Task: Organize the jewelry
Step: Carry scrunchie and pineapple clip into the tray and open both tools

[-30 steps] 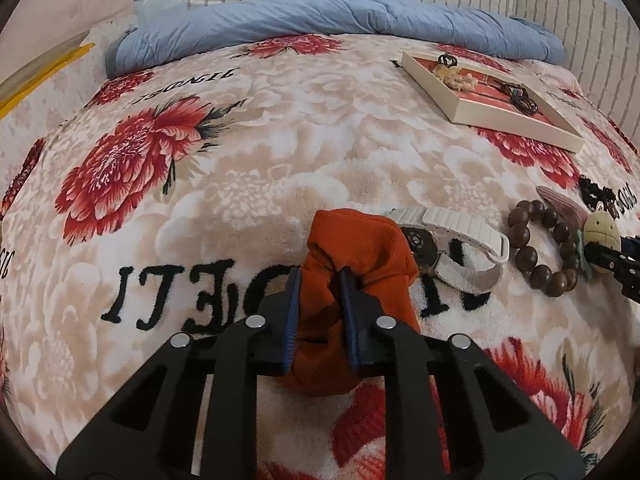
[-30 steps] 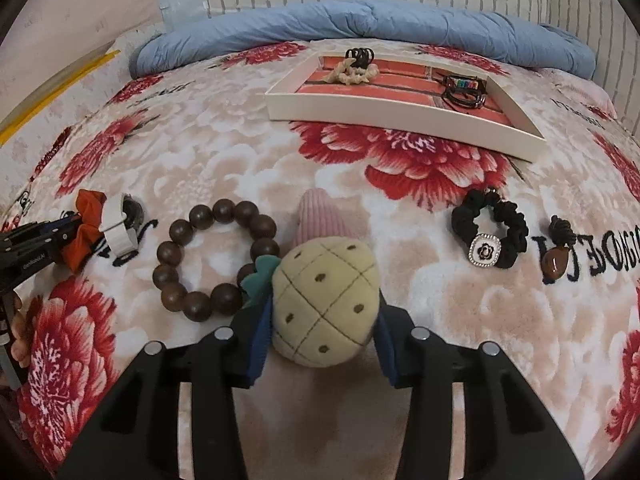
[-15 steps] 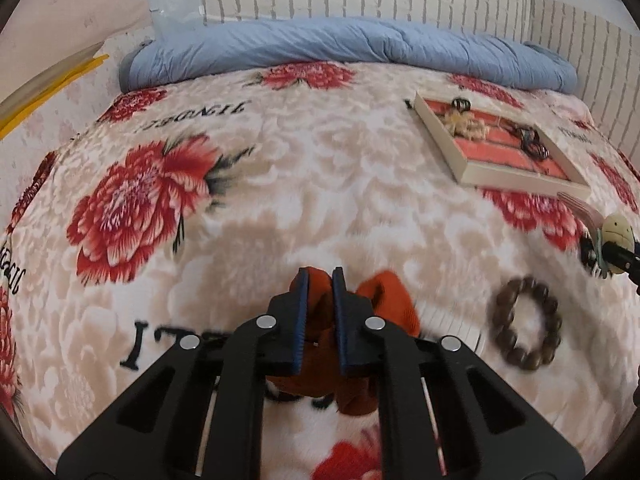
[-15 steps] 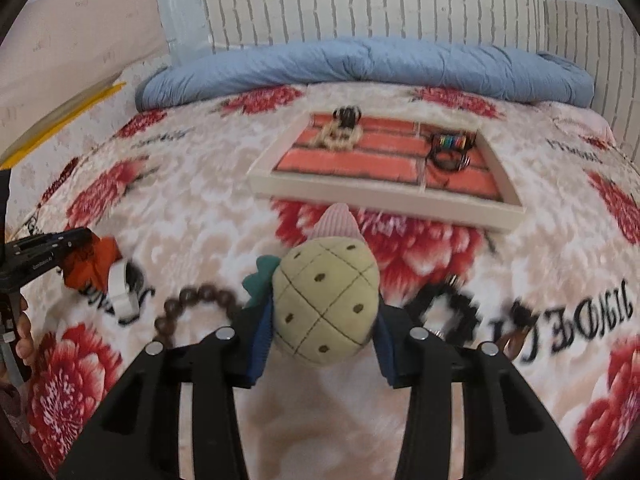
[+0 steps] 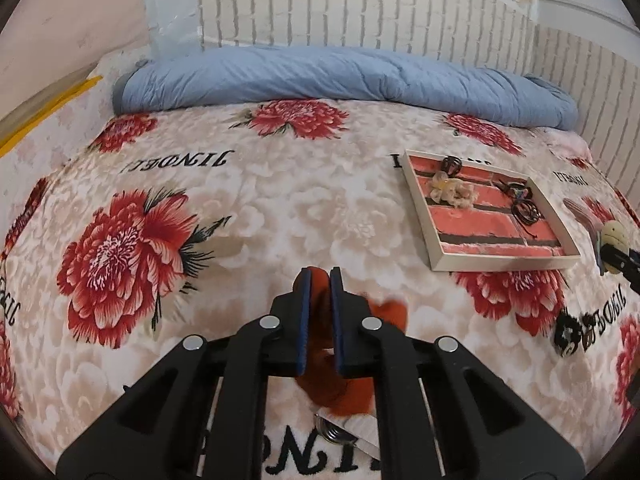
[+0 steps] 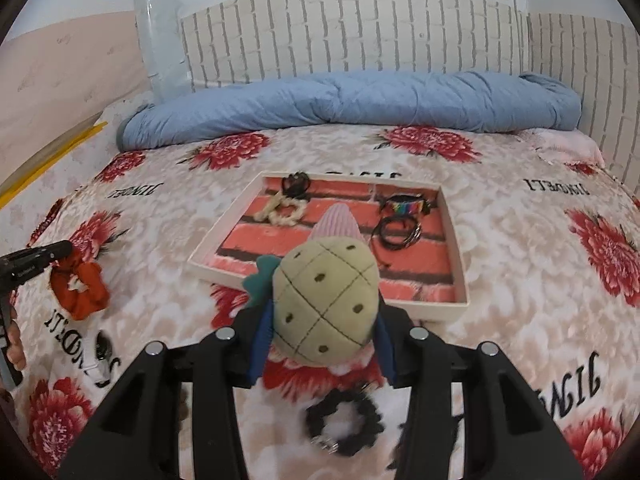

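Observation:
My left gripper (image 5: 318,280) is shut on an orange scrunchie (image 5: 344,364) and holds it above the floral blanket; the scrunchie (image 6: 80,286) hangs from it in the right wrist view. My right gripper (image 6: 324,320) is shut on a plush pineapple hair clip (image 6: 326,300) and holds it in the air just in front of the white tray (image 6: 216,236). The tray (image 5: 418,196) holds a cream scrunchie (image 6: 284,210), black hair ties (image 6: 396,232) and a rainbow bracelet (image 6: 404,205).
A black scrunchie with a charm (image 6: 344,424) lies on the blanket below my right gripper. A white-strap watch (image 6: 98,354) lies at left, partly seen under my left gripper (image 5: 352,436). A blue rolled duvet (image 6: 340,100) lies along the brick-pattern headboard.
Both grippers have risen from the blanket with their items and moved toward the tray. The bead bracelet has dropped out of sight below.

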